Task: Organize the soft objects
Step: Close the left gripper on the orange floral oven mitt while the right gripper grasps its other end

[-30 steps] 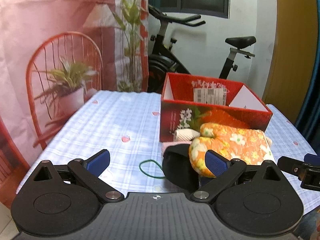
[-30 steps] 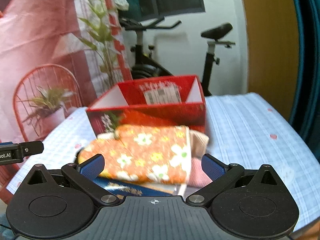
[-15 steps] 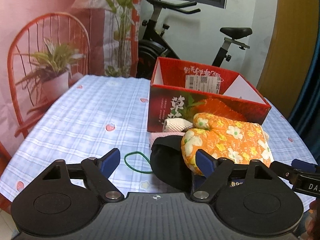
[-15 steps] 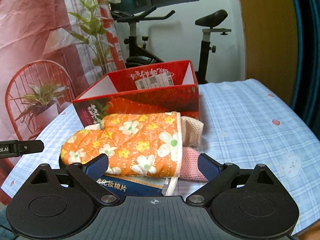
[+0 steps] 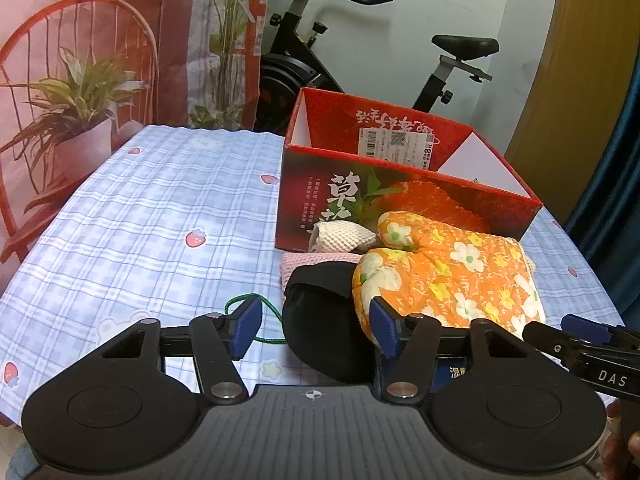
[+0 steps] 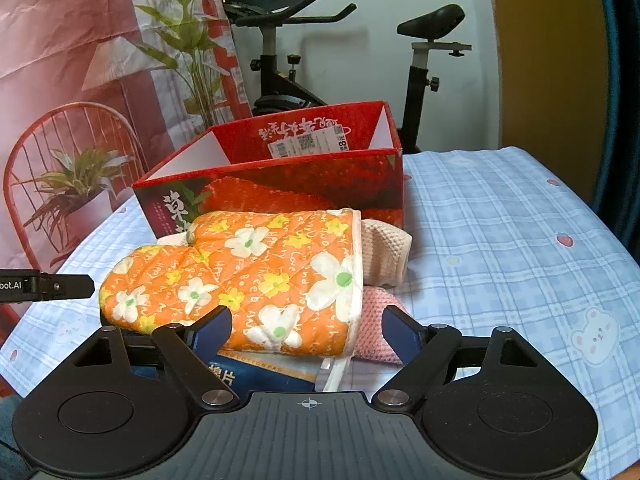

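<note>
A: The left gripper (image 5: 314, 330) is closing, its jaws about half apart around the near end of the black soft pouch (image 5: 320, 320); the pads don't press it yet. The right gripper (image 6: 306, 326) is closing too, still wide, with the cuff end of the orange floral oven mitt (image 6: 248, 276) between its jaws, not yet pinched.

B: Where does the pile sit?

A: On the checked tablecloth (image 5: 160, 208), right in front of the red box (image 5: 400, 184). The mitt lies on top of the pouch, a pink cloth (image 6: 372, 332), a cream cloth (image 6: 384, 252) and a blue packet (image 6: 256, 376).

B: So what might fail?

A: 2 risks, I'd say. The right jaws could catch the pink cloth along with the mitt and drag both. The left jaws may squeeze only loose fabric, so the pouch slips, or snag the green cord (image 5: 256, 320) beside it.
</note>
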`<state>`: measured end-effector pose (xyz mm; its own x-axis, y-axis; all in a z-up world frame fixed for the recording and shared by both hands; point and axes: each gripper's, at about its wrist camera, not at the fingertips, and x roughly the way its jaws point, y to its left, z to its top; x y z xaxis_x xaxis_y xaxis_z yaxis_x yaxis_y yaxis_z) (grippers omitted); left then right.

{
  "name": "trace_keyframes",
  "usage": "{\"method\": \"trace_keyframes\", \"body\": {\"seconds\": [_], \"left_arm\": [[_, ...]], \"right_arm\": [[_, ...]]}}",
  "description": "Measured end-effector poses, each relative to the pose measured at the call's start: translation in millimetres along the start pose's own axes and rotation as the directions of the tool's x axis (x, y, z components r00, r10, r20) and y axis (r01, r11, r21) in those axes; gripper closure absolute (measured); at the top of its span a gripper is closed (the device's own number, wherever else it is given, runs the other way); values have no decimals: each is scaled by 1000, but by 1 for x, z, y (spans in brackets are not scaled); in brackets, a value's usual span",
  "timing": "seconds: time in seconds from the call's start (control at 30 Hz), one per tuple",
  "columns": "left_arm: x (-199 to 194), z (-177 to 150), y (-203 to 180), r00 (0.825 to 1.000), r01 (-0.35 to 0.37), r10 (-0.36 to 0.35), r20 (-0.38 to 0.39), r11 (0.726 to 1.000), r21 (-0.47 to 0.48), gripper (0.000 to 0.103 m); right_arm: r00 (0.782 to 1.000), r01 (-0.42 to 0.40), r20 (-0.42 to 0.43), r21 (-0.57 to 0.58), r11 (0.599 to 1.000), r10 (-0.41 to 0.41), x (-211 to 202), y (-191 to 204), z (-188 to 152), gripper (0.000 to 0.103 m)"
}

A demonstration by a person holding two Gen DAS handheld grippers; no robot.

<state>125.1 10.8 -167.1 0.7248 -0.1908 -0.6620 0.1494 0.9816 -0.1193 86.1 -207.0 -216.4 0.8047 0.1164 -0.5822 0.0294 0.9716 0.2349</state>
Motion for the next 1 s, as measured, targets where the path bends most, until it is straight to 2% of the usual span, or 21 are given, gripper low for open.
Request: {"method": "trace_keyframes", "body": {"seconds": [0.4,0.7,0.83,1.0], "left_arm": [[14,10,2,998,43,-44,-40,999,-25,50],[17,15,4,995,79,-83,-60,995,-56,54],[21,15,2,991,103,-108,-76,993,-61,54],[35,17,-1,982,144,-152,-111,986,-82,54]], "right_arm": [[1000,-16,-22,-11,1000,15,14,-5,8,33],[1000,-28,-8,-5,1000,28,12,-11,16,34],[999,-45,-23,-9,999,45,17,-10,17,40],[998,-46,-40,-10,999,46,26,-10,18,41]]}}
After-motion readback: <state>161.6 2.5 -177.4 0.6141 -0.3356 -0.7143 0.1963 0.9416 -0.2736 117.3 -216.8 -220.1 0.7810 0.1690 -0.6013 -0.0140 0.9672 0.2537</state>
